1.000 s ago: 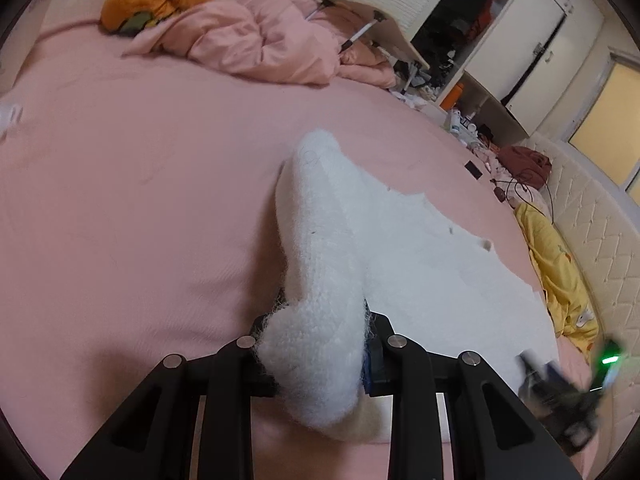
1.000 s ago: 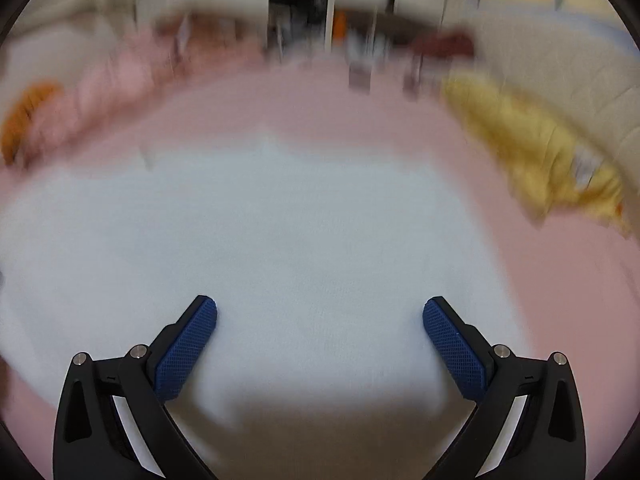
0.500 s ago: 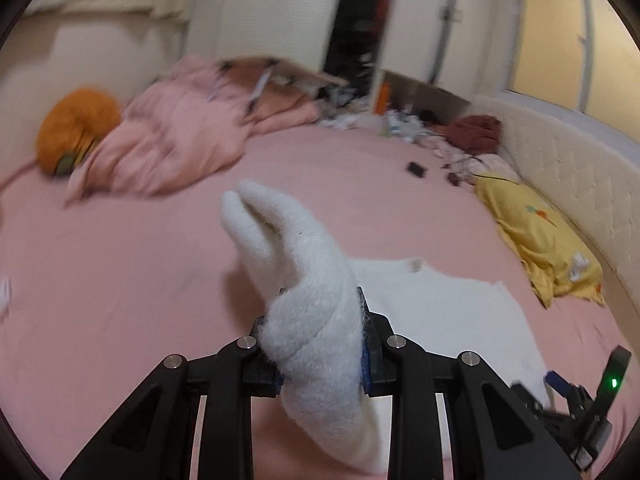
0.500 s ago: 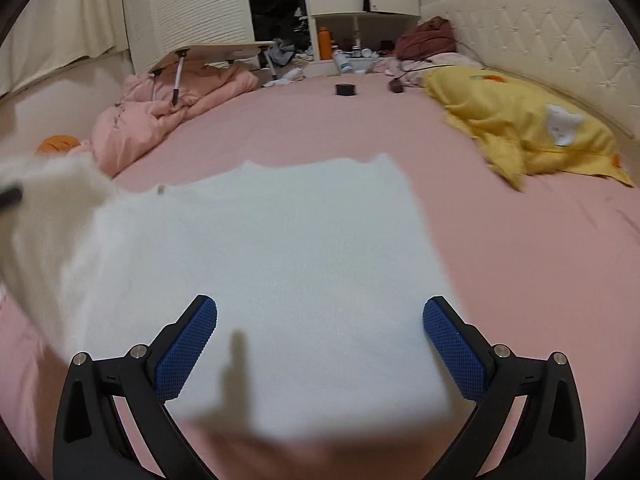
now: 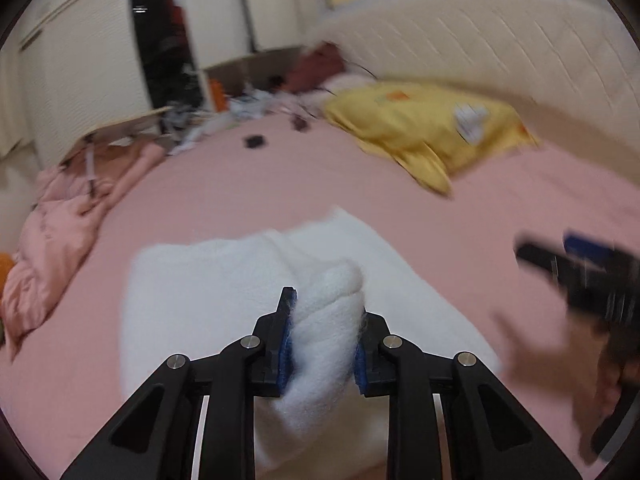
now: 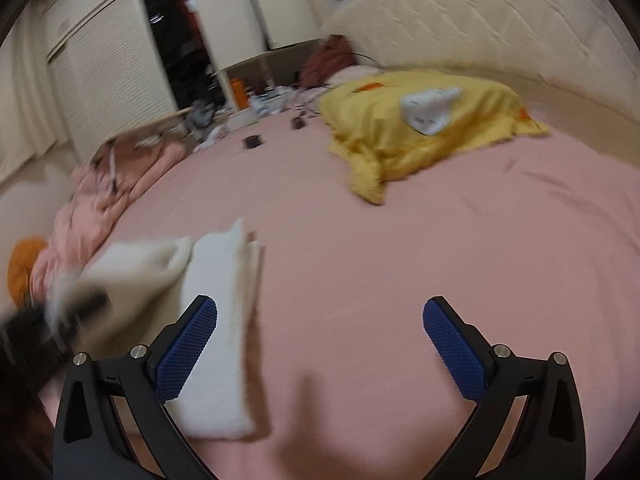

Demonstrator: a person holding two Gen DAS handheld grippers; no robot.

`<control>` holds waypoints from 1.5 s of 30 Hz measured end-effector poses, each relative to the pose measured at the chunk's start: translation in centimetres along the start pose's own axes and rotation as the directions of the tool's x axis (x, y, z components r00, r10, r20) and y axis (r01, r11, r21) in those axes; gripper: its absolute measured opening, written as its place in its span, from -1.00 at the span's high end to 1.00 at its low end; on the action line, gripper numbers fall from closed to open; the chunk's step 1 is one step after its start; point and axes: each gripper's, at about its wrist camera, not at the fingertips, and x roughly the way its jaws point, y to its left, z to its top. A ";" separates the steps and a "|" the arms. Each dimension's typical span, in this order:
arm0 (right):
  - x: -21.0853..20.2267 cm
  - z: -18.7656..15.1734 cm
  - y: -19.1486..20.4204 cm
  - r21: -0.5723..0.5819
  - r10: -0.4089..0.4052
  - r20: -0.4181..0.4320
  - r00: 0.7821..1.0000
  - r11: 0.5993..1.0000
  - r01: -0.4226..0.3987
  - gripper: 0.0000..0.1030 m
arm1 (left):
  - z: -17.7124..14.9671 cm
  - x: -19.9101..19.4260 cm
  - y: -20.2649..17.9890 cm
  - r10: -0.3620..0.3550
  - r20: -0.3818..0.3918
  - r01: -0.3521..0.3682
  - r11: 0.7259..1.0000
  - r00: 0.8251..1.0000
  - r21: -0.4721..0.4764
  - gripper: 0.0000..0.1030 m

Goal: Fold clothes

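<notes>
1. Far left lies a crumpled pink duvet (image 5: 68, 216) at the edge of the pink bed sheet (image 5: 248, 184), with a white wardrobe (image 5: 80, 60) standing behind it.

2. The white fluffy garment (image 5: 208, 280) lies on the sheet in the lower middle of the left wrist view. Its flat body is spread left of and beyond the gripper, and one thick bunched end comes up toward the camera – that raised strip runs roughly from the near edge away toward the far side of the bed. In the right wrist view the same garment sits at lower left, its long edge running from near the left pad up and away; the left part of it is blurred.

3. The left gripper (image 5: 324, 344) pinches the bunched end of the garment: the blue pads press on the fluff from both sides, and the jaws are closing (only a narrow gap, filled with fabric).

4. Further right and farther back, a yellow pillow (image 6: 416, 132) lies against the padded cream headboard (image 6: 500, 28).

5. The right gripper (image 6: 320, 344) hangs over bare sheet with its fingers spread wide – nothing between them. Its left pad overlaps the garment's edge in the picture; whether it touches cannot be told.
</notes>
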 end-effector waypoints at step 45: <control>14.9 1.0 9.6 0.482 0.732 -0.498 0.465 0.679 -0.553 -1.00 | -7.5 -0.9 2.2 0.317 -0.017 -0.278 0.856 0.948 0.435 0.73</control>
